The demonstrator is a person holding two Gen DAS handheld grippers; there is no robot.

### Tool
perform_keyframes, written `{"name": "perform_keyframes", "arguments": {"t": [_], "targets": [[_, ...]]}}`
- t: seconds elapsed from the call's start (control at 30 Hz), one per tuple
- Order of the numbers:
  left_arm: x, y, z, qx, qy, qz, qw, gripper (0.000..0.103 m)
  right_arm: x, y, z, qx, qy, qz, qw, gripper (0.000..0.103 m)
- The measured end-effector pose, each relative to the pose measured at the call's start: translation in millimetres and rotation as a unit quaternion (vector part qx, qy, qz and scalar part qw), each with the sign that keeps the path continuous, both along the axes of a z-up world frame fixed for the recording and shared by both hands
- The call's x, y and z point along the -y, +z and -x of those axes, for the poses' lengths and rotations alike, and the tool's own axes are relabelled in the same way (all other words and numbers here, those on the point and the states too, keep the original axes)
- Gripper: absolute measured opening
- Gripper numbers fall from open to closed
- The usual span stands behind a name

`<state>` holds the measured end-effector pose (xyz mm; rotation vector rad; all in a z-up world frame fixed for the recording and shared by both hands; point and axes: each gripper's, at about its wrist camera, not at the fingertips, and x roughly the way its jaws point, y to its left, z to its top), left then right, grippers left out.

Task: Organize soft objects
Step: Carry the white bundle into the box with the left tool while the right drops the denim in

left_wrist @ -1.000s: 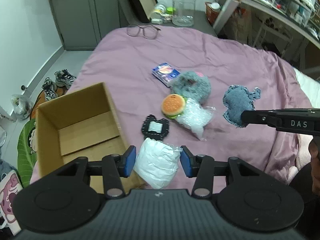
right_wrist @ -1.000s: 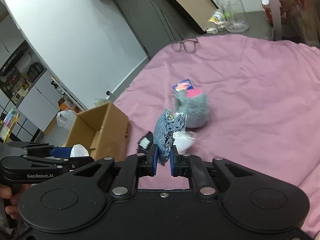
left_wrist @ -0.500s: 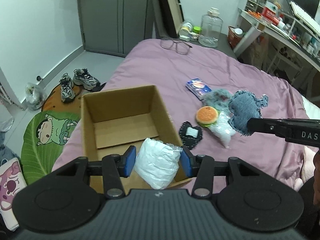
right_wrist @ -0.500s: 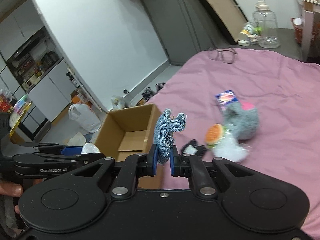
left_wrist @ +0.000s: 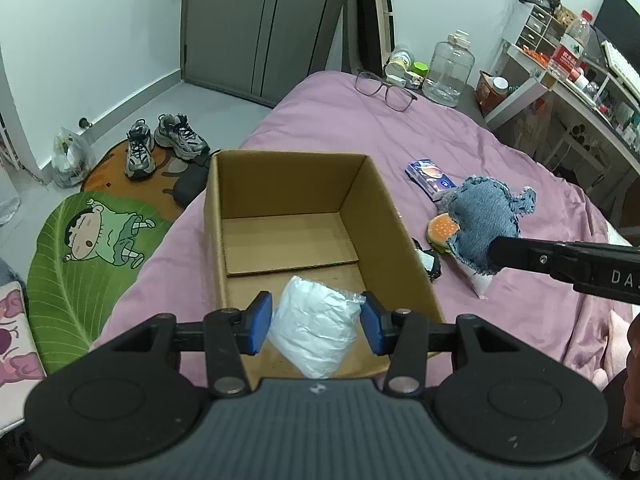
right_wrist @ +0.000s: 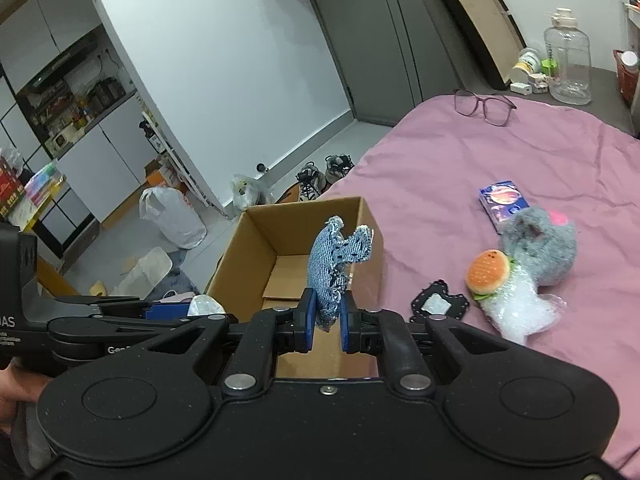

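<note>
Left fingers clenched on a white bag over the box at the bed's edge; right fingers pinching a denim toy.

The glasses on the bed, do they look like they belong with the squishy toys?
No. The glasses lie alone near the bed's far edge, hard and breakable, apart from the burger toy and fuzzy grey plush. Nothing looks spilled or broken.
</note>
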<state>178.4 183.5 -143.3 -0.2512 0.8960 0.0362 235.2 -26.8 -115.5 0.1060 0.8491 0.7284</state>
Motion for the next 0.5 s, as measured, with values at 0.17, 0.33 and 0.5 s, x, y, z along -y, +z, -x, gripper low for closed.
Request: {"name": "perform_keyframes", "arguments": {"t": [0.17,0.33,0.5], "targets": [[-11,-6,1,0.015,0.006,0.016,0.9998,0.047,-15,-1,3,0.001,0.005,-0.001,1.000,0.012],[-16,-7,-1,0.016,0.008,0.015,0.9997,0.049,-31,-1,6,-0.002,0.015,0.000,1.000,0.013],[-23,-3,5,0.017,0.024,0.015,0.9995,0.059,-42,1,8,0.000,0.027,-0.004,1.000,0.013]]}}
